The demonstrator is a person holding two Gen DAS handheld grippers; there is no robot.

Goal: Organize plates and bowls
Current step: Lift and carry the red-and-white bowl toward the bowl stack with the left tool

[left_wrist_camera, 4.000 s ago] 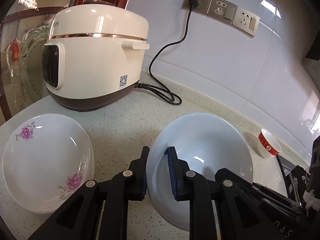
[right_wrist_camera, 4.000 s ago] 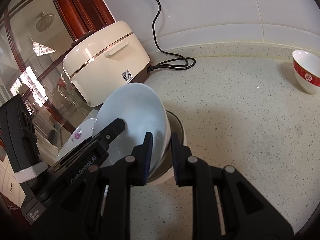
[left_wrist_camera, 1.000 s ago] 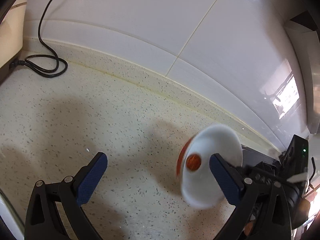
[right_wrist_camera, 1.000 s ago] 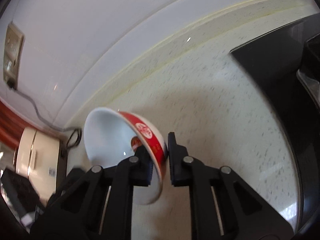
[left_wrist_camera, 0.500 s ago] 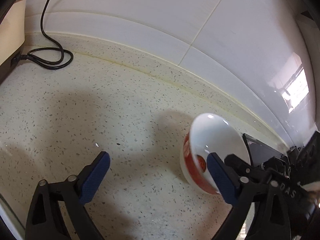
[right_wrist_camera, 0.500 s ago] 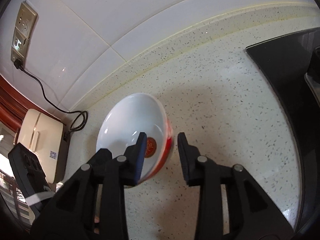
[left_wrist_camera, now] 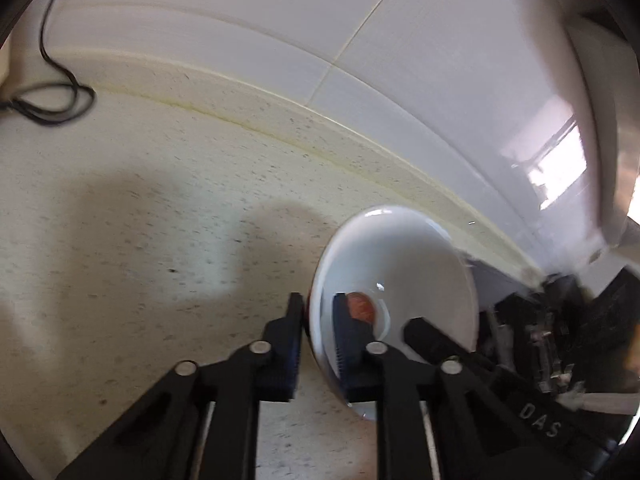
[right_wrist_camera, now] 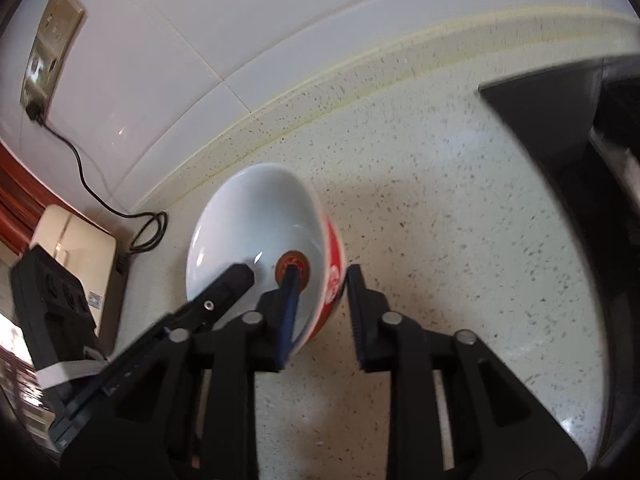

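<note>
The red-and-white bowl hangs tilted above the speckled bench, near the tiled wall. The left claw has just clenched on the bowl's rim. The right claw straddles the opposite rim; its jaws, just narrowed, stand clear of the bowl's outer face

Speckled cream countertop w/ raised back edge, glossy white wall tiles, wall socket w/ black cord, window glare.
</note>
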